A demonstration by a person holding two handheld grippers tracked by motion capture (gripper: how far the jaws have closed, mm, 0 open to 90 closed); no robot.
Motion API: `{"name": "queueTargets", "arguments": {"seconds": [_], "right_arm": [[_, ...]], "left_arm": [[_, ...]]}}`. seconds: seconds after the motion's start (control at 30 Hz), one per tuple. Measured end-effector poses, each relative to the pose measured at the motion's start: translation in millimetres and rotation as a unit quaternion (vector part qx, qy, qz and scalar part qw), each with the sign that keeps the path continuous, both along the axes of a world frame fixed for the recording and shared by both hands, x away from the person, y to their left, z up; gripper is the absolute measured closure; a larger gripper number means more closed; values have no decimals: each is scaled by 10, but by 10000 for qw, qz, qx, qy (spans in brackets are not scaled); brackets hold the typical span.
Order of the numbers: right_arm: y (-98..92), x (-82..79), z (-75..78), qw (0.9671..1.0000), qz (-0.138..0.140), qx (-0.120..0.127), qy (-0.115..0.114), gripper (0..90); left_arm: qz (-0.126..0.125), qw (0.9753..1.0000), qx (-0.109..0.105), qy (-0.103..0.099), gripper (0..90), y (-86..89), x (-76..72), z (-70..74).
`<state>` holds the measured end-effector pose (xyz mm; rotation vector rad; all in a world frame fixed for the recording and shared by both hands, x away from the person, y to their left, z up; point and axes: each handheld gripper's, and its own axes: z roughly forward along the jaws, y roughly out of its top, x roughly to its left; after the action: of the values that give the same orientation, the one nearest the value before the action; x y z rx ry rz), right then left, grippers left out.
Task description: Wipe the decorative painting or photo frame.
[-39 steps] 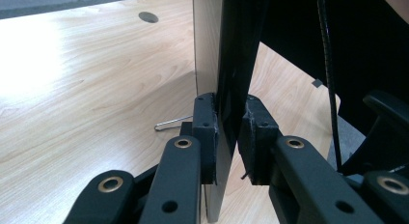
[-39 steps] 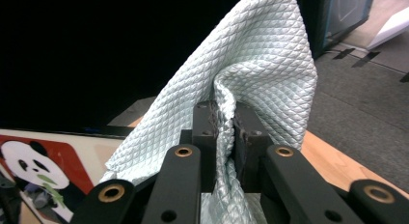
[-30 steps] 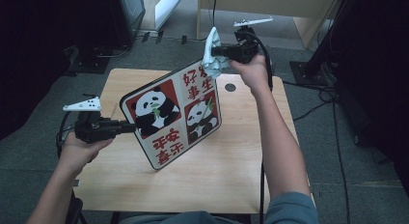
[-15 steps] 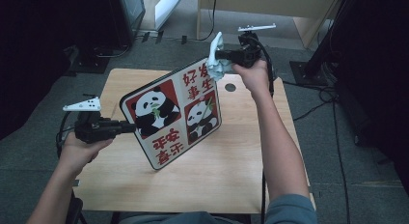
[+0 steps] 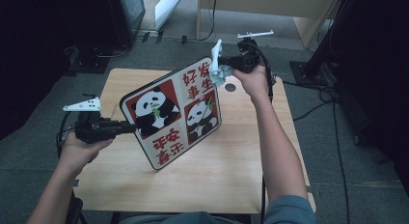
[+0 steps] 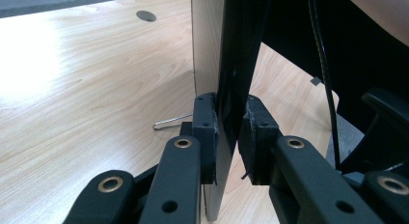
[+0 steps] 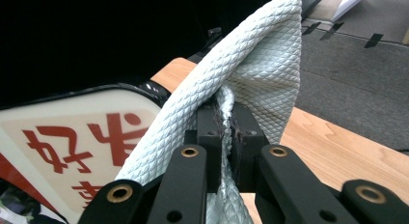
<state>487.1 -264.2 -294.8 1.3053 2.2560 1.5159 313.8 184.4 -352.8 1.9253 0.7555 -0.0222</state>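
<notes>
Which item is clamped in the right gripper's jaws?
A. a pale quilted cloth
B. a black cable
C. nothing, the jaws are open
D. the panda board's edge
A: in the right gripper view, the right gripper has its jaws shut on the pale quilted cloth, at the panda board's top corner.

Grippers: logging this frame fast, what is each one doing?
Left gripper: closed on the panda board's edge.
Right gripper: closed on the cloth.

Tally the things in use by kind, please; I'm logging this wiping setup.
Panda boards: 1
Cloths: 1
Grippers: 2, left and right
Tables: 1
Total: 5
</notes>
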Motion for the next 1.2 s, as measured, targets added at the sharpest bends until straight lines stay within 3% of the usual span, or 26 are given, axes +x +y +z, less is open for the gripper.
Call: {"name": "queueTargets", "arguments": {"seconds": [0.43, 1.2], "right_arm": [[-4, 2, -86, 10000, 1, 18, 84, 849], [-129, -99, -504, 9991, 72, 227, 345, 851]], "left_arm": [[-11, 10000, -25, 15, 788, -1, 2, -6], [20, 10000, -3, 18, 790, 3, -6, -6]]}}
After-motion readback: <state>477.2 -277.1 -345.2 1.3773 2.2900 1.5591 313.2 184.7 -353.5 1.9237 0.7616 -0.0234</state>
